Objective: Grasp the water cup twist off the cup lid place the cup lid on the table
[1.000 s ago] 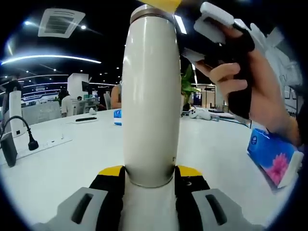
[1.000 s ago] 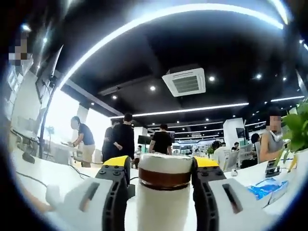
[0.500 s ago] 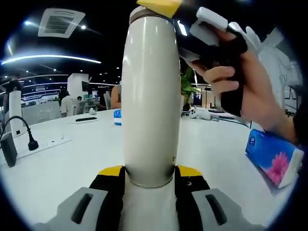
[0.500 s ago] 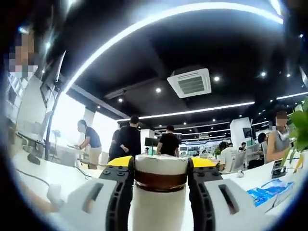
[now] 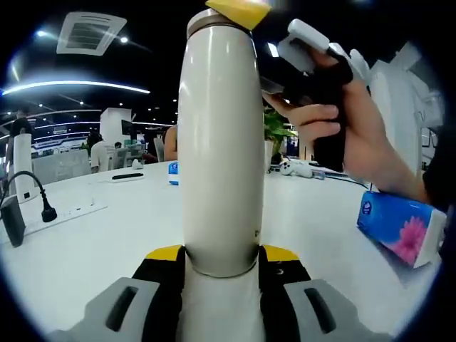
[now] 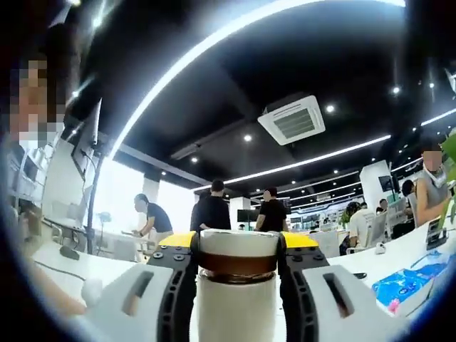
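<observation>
A tall cream water cup (image 5: pixel 219 142) stands upright on the white table (image 5: pixel 92 242). My left gripper (image 5: pixel 222 251) is shut on its lower body. In the right gripper view, the cup lid (image 6: pixel 237 249), cream with a brown band, sits between the yellow-tipped jaws of my right gripper (image 6: pixel 237 241), which is shut on it. In the left gripper view a yellow jaw tip rests at the cup's top rim, and a person's hand (image 5: pixel 342 121) holds that gripper at the upper right. Whether the lid has come apart from the cup cannot be told.
A blue tissue pack (image 5: pixel 399 229) lies on the table to the right. A power strip with a black plug (image 5: pixel 44 210) lies at the left. Several people (image 6: pixel 214 214) stand far off in the office behind.
The hand with the right gripper has turned and shifted left at the cup's top. The right gripper view has rolled, so the ceiling lights have moved. The cup and left gripper stay put.
</observation>
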`<state>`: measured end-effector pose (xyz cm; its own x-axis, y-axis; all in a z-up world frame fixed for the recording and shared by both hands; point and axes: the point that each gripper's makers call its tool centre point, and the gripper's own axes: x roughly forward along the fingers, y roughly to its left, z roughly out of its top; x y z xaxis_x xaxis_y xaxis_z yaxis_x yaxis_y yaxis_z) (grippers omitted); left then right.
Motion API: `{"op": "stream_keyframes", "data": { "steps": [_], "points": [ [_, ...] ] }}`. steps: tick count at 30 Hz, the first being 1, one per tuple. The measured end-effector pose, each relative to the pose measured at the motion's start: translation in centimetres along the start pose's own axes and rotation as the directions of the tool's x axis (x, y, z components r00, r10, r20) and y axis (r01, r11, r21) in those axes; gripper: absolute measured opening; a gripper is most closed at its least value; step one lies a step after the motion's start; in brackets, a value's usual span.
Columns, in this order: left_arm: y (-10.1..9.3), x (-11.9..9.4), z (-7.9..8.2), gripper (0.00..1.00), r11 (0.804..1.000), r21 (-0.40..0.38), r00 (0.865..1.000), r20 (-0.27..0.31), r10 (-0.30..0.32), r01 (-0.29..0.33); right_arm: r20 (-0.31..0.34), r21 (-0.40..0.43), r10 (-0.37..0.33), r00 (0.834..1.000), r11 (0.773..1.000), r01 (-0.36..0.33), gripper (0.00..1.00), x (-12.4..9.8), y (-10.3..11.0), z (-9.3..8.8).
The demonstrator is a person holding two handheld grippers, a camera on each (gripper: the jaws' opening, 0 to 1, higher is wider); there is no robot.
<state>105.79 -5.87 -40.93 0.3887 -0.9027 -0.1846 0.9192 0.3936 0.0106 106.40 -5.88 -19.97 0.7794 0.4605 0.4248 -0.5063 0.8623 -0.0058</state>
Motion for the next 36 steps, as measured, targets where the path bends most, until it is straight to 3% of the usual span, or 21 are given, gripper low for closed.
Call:
{"op": "stream_keyframes", "data": {
  "steps": [5,11,22,31,36],
  "points": [
    [0.0,0.0,-0.1,0.43,1.000,0.000,1.000,0.000,0.000,0.000,-0.007,-0.010,0.025,1.000,1.000,-0.025,0.47,-0.1,0.2,-0.1],
    [0.1,0.1,-0.2,0.43,1.000,0.000,1.000,0.000,0.000,0.000,-0.018,-0.033,0.101,0.995,0.994,-0.102,0.47,0.0,0.7,-0.2],
    [-0.2,0.1,-0.2,0.43,1.000,-0.003,1.000,-0.001,0.003,-0.003,-0.015,0.047,0.206,0.979,0.978,-0.205,0.47,0.8,0.6,-0.5],
    [-0.5,0.1,-0.1,0.42,1.000,-0.004,1.000,-0.001,0.004,-0.004,0.004,0.129,0.301,0.954,0.946,-0.299,0.46,0.8,0.6,-0.7],
    [-0.5,0.0,-0.1,0.42,1.000,-0.004,1.000,-0.001,0.004,-0.004,0.009,0.131,0.371,0.929,0.920,-0.369,0.46,0.7,1.0,-0.7]
  ]
}}
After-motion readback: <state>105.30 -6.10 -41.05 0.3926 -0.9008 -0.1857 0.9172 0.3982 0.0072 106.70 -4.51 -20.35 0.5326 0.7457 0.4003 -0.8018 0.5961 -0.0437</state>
